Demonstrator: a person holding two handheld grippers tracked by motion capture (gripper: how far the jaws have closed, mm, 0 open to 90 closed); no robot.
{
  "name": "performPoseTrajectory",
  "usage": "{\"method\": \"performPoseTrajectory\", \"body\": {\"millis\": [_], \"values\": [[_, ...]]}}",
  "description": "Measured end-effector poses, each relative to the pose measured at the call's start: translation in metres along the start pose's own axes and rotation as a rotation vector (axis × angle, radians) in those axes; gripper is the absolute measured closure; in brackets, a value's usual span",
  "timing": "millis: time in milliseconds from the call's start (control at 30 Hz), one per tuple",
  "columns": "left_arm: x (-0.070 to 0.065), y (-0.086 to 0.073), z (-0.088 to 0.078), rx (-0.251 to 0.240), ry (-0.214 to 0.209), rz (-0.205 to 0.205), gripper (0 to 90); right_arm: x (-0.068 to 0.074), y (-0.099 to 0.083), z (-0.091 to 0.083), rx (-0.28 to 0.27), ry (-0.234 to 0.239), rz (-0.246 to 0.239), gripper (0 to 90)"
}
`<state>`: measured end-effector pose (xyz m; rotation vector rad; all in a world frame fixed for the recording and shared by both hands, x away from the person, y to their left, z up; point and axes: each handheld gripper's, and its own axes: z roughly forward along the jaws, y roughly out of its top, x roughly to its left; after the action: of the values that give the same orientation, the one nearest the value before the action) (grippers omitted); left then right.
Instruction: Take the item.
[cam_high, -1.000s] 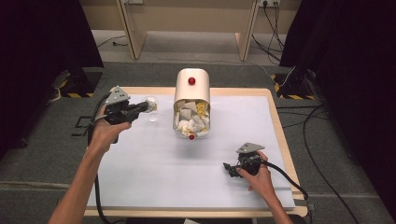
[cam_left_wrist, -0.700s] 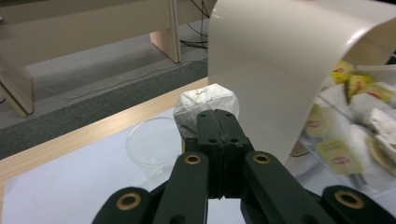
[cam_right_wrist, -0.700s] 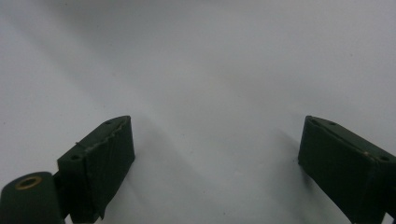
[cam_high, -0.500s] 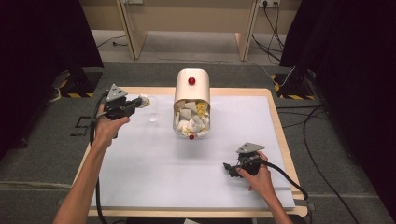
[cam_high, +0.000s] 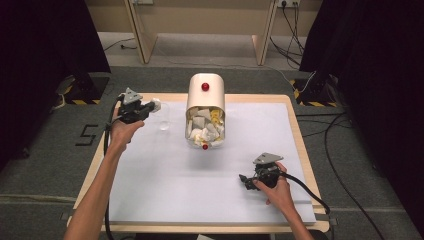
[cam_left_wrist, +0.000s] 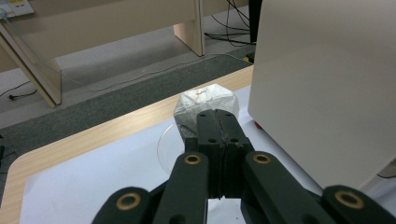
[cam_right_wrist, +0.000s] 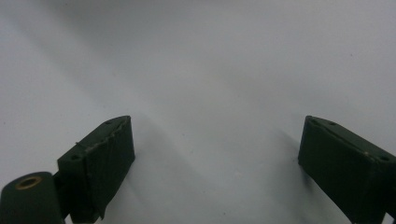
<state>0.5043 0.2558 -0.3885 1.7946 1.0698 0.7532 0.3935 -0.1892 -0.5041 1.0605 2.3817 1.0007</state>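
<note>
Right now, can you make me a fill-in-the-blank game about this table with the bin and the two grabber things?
1. The left gripper has its jaws ____ on a crumpled paper ball.
2. The right gripper has its jaws ____ with nothing between them.
3. The cream bin holds crumpled ____.
4. The buttons on the bin, like the top button, are coloured ____.

Missing words: shut; open; paper; red
</note>
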Motion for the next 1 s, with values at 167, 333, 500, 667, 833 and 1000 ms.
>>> {"method": "performPoseTrajectory", "body": {"millis": [167, 333, 500, 667, 833, 1000], "values": [[0.001, -0.001, 0.007, 0.006, 0.013, 0.002, 88.6, 0.0, 0.0, 0.0, 0.0, 0.0, 0.001, 11.0], [0.004, -0.003, 0.016, 0.02, 0.024, 0.009, 88.6, 0.0, 0.0, 0.0, 0.0, 0.0, 0.001, 11.0], [0.004, -0.008, 0.025, 0.035, 0.016, -0.003, 88.5, 0.0, 0.0, 0.0, 0.001, 0.0, 0.002, 11.0], [0.003, -0.009, 0.032, 0.047, 0.02, -0.003, 88.5, 0.0, 0.0, 0.0, 0.001, 0.0, 0.002, 11.0], [0.006, -0.013, 0.038, 0.071, 0.03, -0.011, 88.4, 0.0, 0.0, 0.0, 0.001, 0.0, 0.003, 11.0], [0.007, -0.016, 0.043, 0.079, 0.025, -0.015, 87.7, 0.0, 0.0, 0.0, 0.001, 0.001, 0.004, 11.0]]}}
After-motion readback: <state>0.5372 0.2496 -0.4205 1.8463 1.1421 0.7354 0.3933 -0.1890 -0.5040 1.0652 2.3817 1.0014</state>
